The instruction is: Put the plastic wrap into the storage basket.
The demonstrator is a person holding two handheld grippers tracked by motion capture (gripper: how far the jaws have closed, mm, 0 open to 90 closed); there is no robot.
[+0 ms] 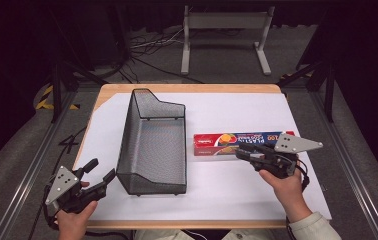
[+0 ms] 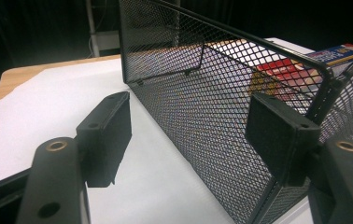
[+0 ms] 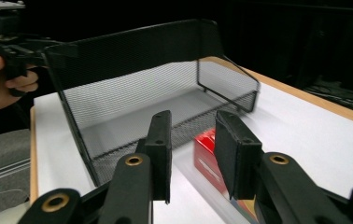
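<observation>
Across the white-papered bench (image 1: 237, 195), the long red cardboard box of plastic wrap (image 1: 227, 142) is lying flat just right of the black wire-mesh basket (image 1: 152, 145). The right gripper (image 1: 247, 152) is hovering over its near edge, jaws partly spread, pinching nothing; its own view is showing the box's red end below them. The left gripper (image 1: 102, 172) is waiting at the basket's near left corner, jaws spread wide, the box glimpsed through the mesh.
</observation>
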